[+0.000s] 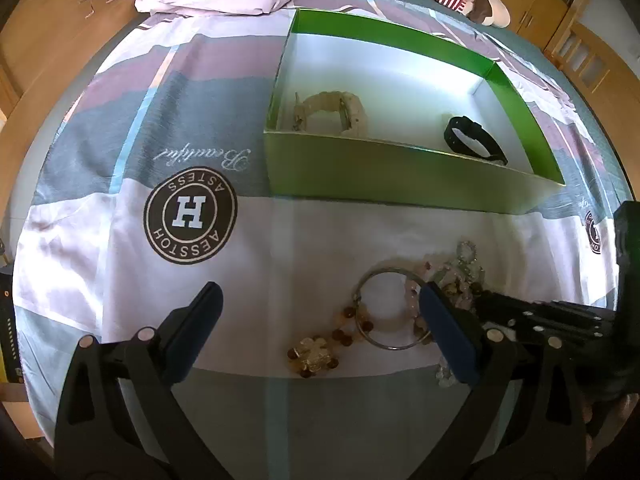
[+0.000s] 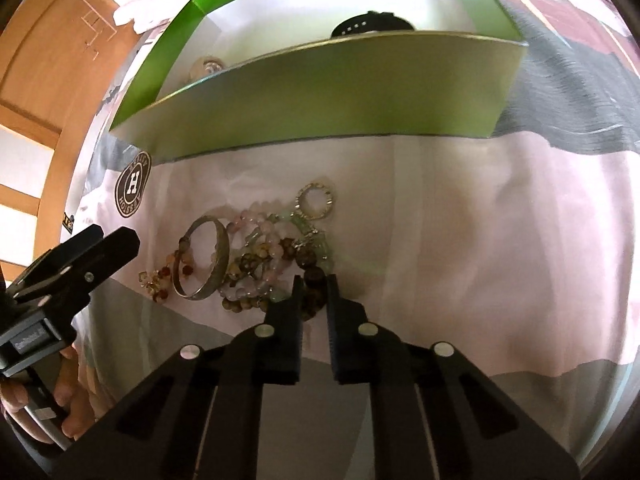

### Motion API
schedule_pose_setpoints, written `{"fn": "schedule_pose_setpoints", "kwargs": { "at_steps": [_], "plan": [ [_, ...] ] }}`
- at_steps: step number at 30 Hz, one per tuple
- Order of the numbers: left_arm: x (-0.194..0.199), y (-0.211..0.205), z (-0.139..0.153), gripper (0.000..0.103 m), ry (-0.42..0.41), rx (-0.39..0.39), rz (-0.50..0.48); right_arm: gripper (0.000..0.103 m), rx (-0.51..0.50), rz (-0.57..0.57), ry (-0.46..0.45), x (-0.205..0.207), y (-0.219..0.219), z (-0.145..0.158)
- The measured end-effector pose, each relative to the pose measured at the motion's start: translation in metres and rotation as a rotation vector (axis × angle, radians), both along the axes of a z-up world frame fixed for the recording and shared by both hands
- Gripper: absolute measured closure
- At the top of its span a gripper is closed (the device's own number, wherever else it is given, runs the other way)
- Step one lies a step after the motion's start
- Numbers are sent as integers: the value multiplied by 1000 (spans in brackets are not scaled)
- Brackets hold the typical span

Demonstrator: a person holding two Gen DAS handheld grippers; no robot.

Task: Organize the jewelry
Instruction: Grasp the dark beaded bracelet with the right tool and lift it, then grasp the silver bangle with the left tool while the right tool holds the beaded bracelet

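Right gripper [image 2: 313,280] nipping a dark bead bracelet [image 2: 312,298] at the tangled jewelry pile [image 2: 256,252]. Left gripper [image 1: 320,312] spread wide, empty. Risk: snagged strands dragging neighbours along, missing the green box [image 2: 320,92].

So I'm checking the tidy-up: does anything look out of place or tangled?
Yes. Beaded bracelets lie tangled in a heap with a silver metal bangle on the bedsheet, outside the green cardboard box, which holds only a cream bracelet and a black band.
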State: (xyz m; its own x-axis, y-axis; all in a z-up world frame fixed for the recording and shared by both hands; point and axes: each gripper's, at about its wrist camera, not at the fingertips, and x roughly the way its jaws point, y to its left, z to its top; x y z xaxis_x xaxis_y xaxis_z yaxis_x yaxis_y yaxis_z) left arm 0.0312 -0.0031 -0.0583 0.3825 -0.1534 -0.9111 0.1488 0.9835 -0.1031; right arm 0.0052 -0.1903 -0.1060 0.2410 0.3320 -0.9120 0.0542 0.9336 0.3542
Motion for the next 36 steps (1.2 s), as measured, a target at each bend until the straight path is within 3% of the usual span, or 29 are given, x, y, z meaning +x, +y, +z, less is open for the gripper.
{"fn": "schedule_pose_setpoints", "kwargs": {
  "at_steps": [12,23,27,30,34,36],
  "plan": [
    [1,-5,-4,3,-12,16,-20,92,26,13,-134,-19,-18,55],
    [6,-8,-13,3,8,24,-23,92,52,-120,-149,-27,-74,58],
    [8,-9,-18,3,26,-6,-28,92,-2,-116,-184,-30,-74,65],
    [12,-11,-23,4,52,-40,-40,92,37,-129,-196,-31,-80,67],
    [19,-15,-27,16,73,-64,-55,92,30,-144,-226,-33,-88,75],
    [21,-14,-30,21,84,-112,-49,92,35,-157,-232,-34,-90,77]
  ]
}}
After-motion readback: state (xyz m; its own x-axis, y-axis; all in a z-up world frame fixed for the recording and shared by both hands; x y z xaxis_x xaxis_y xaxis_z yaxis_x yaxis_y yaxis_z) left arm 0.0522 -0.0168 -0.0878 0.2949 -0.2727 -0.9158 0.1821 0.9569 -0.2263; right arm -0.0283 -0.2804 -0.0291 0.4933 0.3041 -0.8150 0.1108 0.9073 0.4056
